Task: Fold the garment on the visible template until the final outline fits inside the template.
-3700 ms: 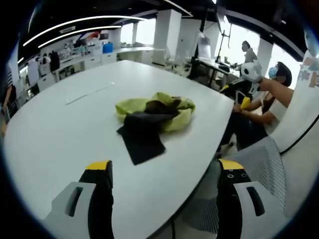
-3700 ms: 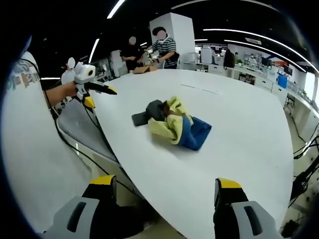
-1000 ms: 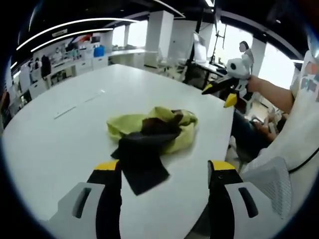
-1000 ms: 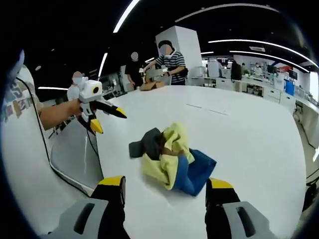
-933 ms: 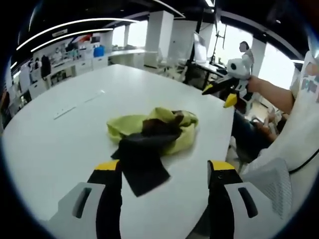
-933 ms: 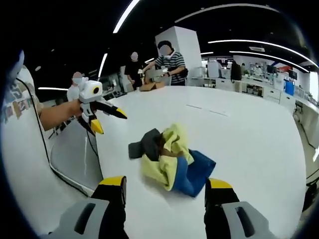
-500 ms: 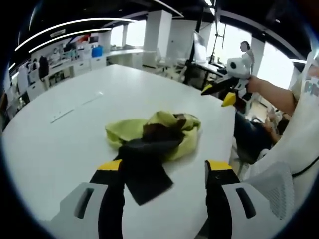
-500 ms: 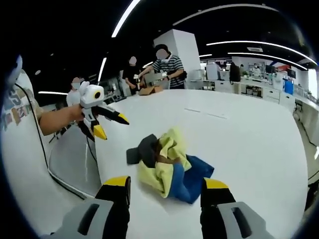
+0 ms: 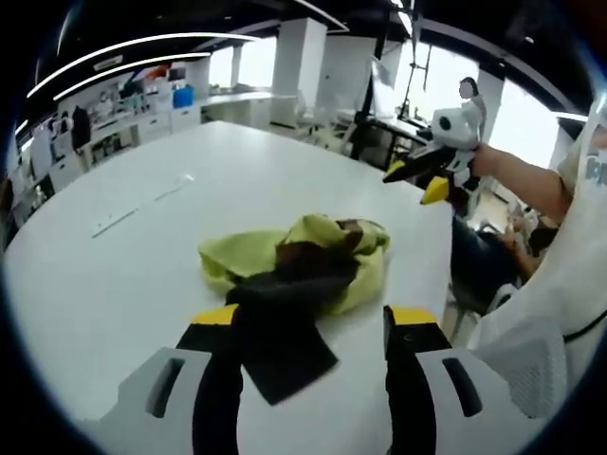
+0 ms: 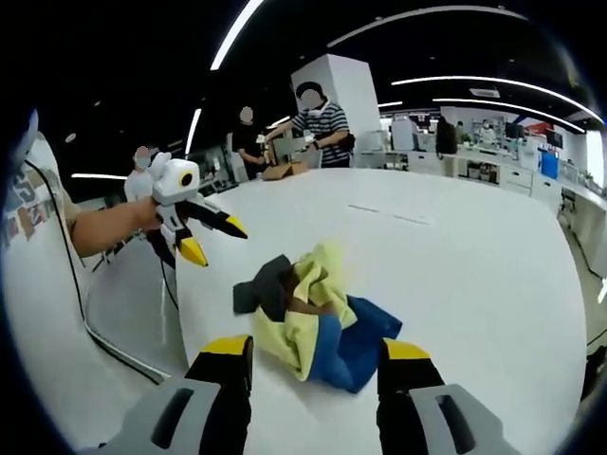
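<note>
Both tools gape, unladen, above the crumpled garment (image 9: pixel 294 275) near the table (image 9: pixel 114 284) edge.

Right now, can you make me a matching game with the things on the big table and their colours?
Things:
1. garment's blue part
2. garment's dark part
3. table
4. left gripper finger tips

Colours:
A. white
B. yellow
C. blue
D. black

Pairs: 1-C, 2-D, 3-A, 4-B

Open-plan office: white table (image 9: pixel 123 284), desks (image 10: pixel 493 156), ceiling strip lights (image 10: pixel 232 33).
</note>
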A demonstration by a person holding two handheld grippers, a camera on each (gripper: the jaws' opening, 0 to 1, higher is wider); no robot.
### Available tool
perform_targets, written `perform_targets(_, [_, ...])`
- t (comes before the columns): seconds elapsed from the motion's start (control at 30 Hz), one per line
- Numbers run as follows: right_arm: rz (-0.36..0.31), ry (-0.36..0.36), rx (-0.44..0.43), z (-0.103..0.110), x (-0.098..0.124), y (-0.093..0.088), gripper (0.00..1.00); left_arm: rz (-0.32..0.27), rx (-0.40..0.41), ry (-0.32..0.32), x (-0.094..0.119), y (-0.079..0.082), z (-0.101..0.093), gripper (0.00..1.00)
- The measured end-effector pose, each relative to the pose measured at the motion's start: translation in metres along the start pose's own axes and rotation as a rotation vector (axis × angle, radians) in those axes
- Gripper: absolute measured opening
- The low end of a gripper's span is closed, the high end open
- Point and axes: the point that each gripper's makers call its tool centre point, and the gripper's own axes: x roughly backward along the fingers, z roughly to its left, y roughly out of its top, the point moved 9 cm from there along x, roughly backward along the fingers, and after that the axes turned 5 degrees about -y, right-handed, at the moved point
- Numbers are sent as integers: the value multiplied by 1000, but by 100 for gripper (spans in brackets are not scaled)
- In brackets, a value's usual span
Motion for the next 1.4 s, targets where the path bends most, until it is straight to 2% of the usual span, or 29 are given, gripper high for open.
perform_targets(0.3, [8,2,-3,-7,-12,0,45,9,7,4,-5,1,11,53])
perform_targets(0.6, [18,12,-5,-11,-24,2,39,-13,28,-4,-14,7,17,49])
perform_targets(0.83, [27,16,-10,-17,-33,2,32,11,20,2,-24,8,22,45])
perform_targets(1.17, [40,22,-13,-20,-48,4,27,-1,31,17,-38,18,29,39])
perform_targets(1.4, [42,32,-13,-20,-56,6,24,11,30,15,-45,18,31,35])
